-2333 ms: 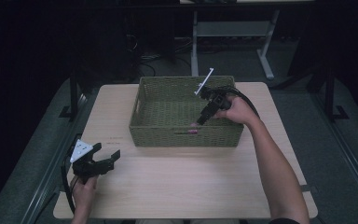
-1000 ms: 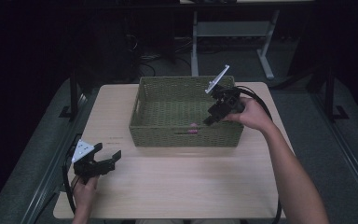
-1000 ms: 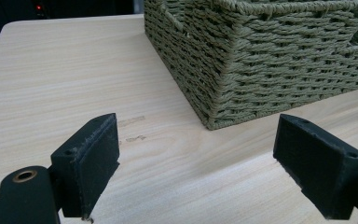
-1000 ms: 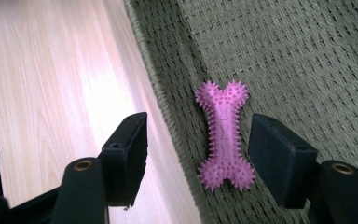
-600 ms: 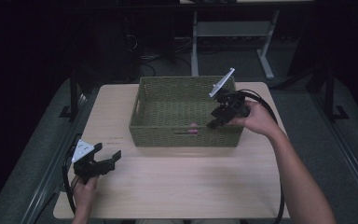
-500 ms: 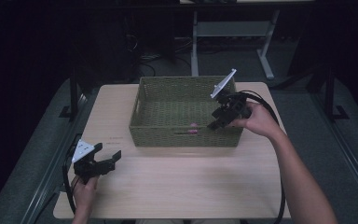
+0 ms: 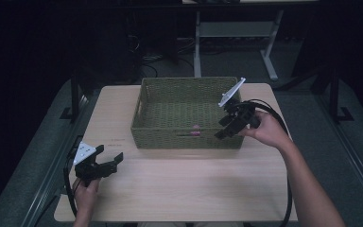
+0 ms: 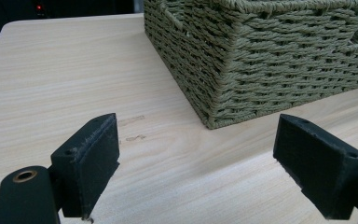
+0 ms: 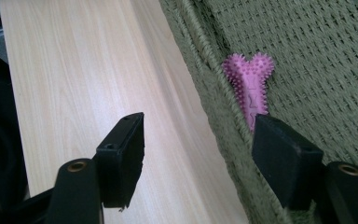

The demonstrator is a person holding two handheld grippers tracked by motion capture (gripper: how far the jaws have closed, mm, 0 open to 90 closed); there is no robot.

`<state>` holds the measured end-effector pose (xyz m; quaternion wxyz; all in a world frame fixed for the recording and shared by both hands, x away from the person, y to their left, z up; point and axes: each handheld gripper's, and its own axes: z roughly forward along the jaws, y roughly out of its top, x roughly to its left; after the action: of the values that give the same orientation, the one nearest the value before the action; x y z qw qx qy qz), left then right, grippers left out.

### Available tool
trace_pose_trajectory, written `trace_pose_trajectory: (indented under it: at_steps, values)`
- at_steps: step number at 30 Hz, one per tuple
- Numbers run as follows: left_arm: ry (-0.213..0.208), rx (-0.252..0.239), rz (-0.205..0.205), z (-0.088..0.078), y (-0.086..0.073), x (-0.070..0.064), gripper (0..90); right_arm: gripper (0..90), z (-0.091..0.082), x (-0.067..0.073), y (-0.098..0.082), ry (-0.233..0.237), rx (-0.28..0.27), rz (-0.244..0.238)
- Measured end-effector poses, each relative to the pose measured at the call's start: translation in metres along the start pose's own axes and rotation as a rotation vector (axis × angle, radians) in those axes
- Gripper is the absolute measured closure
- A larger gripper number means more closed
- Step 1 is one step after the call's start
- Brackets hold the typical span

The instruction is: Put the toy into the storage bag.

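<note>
Hovering above the near right corner of the olive-green woven basket (image 7: 184, 111), the right gripper (image 9: 198, 154) has just been opening its jaws, which straddle the basket's rim with nothing held. The pink spiky bone-shaped rubber toy (image 9: 251, 88) lies inside against the near wall. The left gripper (image 8: 198, 163) rests wide open and empty on the pale wooden table (image 7: 179, 184).

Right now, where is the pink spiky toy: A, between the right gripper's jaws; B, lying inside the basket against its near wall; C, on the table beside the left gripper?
B: the pink spiky toy lies on the woven floor of the basket against its wall, clear of the jaws.
</note>
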<state>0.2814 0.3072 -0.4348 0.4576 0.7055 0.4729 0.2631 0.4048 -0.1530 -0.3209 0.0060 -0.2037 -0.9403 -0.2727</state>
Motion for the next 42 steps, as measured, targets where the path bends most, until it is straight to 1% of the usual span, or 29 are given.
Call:
trace_pose_trajectory:
  at_steps: [5,7,10,12,16,24,32,42]
  values:
    - [0.001,-0.001,-0.004,0.0,0.0,0.0,13.8,33.5,-0.002,0.005,-0.007,-0.004,-0.007,0.006]
    - [0.001,-0.001,-0.002,0.0,0.0,0.0,13.9,32.7,-0.003,0.007,-0.01,-0.012,-0.003,0.002]
    - [0.0,-0.001,-0.002,0.0,0.0,0.0,13.9,32.4,-0.005,0.01,-0.014,-0.015,-0.012,0.005]
    - [0.0,0.0,0.0,0.0,0.0,0.0,13.9,31.6,-0.006,0.012,-0.018,-0.017,-0.016,0.014]
    - [0.0,0.002,0.002,0.0,0.0,0.0,13.9,31.4,-0.005,0.015,-0.025,-0.02,-0.021,0.015]
    - [0.001,0.001,0.001,0.0,0.0,0.0,13.9,30.5,0.002,0.025,-0.041,-0.013,-0.02,0.023]
    - [-0.004,0.002,0.002,0.0,0.0,-0.001,13.9,29.8,0.008,0.033,-0.059,-0.017,-0.023,0.03]
    - [-0.002,0.003,0.002,0.0,0.0,-0.001,13.9,29.4,0.016,0.039,-0.082,-0.016,-0.031,0.06]
